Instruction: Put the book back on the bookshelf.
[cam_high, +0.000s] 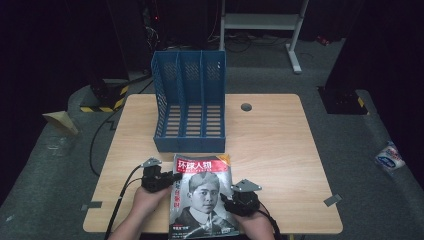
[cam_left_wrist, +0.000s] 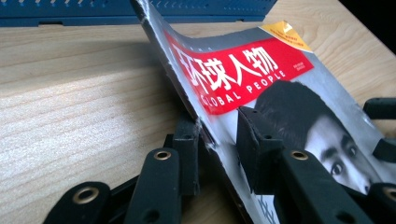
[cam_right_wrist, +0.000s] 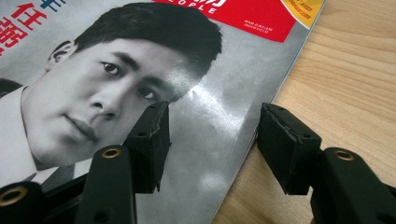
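A: Where the magazine (cam_high: 204, 196) is concerned, how is it placed on the tabletop (cam_high: 280, 150)?

B: It is laid face up at the near edge, just in front of the blue file rack (cam_high: 190, 102), which is stood upright with its slots facing the person. A red title band and a black-and-white portrait are seen on the cover.

A: How is the left gripper (cam_left_wrist: 219, 144) set against it?

B: The left edge of the magazine is lifted off the wood and is caught between the two jaws: one pad is placed under the raised edge, the other on the cover. The pages are curved upward there. The jaws are seen close against the paper, so the edge is taken as pinched.

A: And the right gripper (cam_right_wrist: 212, 140)?

B: Its jaws are held spread. One pad is rested over the cover near the portrait, the other is held over bare wood just beyond the right edge of the magazine. No squeeze on the paper is shown.

A: Is anything else seen on the wood?

B: A small round grey cap (cam_high: 246, 107) is seen beside the rack, well apart from the magazine.
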